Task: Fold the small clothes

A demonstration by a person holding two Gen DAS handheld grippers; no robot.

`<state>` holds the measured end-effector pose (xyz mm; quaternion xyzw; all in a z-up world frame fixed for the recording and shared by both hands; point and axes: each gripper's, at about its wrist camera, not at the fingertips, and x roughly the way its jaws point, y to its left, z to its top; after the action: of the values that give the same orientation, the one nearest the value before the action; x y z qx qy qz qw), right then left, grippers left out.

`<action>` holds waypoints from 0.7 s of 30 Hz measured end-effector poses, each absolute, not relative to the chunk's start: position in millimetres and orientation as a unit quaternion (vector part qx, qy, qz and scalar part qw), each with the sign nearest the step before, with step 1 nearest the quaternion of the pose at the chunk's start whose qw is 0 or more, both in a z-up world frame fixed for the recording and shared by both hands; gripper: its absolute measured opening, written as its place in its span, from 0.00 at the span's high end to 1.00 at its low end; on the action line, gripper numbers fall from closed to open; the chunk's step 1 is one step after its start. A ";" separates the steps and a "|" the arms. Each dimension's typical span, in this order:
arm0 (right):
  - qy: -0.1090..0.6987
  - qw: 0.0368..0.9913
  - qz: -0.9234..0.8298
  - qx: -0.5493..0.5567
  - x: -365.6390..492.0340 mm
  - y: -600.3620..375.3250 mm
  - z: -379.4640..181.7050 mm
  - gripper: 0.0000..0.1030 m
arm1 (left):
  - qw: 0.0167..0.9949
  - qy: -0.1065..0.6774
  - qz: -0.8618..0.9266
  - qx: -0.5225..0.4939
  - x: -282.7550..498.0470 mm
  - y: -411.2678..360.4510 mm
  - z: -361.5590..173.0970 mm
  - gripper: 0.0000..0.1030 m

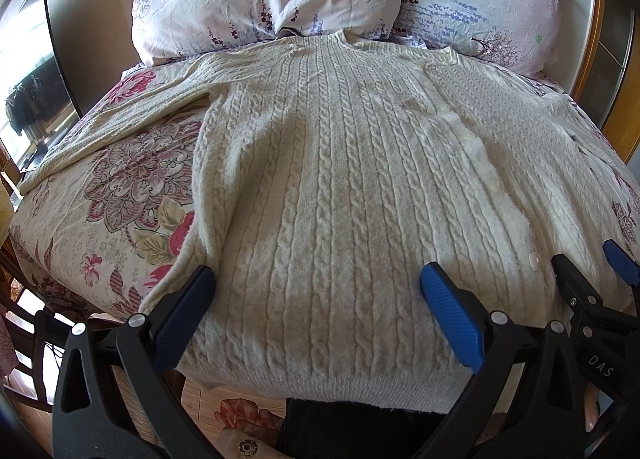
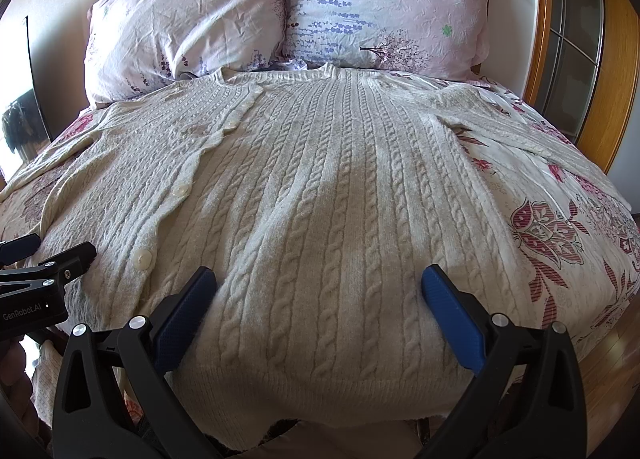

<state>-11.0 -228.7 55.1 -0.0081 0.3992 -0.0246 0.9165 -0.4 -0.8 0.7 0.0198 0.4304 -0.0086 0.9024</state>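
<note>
A cream cable-knit cardigan (image 1: 340, 179) lies flat on the bed, neck toward the pillows, hem at the near edge. It also shows in the right wrist view (image 2: 320, 199), with its buttons (image 2: 143, 259) down the left side. My left gripper (image 1: 318, 283) is open over the left half of the hem. My right gripper (image 2: 319, 283) is open over the right half of the hem. The right gripper's tips also show in the left wrist view (image 1: 592, 263). One sleeve (image 1: 108, 127) spreads out to the left, the other (image 2: 512, 131) to the right.
The bed has a floral cover (image 1: 132, 187). Two floral pillows (image 2: 192, 23) (image 2: 384, 7) stand at the head. A wooden headboard frame (image 2: 616, 71) is on the right. A dark screen (image 1: 28, 71) stands at the left. The floor (image 2: 612, 343) shows past the bed's near edge.
</note>
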 end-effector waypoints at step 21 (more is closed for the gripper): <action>0.399 0.917 -0.025 -0.008 -11.1 -229.5 54.9 0.01 | 0.903 0.429 -0.009 0.020 0.1 -3.0 1.9 0.02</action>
<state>-11.1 -229.5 54.9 -0.0079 0.3989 -0.0246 0.9166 0.1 -3.0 1.9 0.0199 0.4293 -0.0089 0.9029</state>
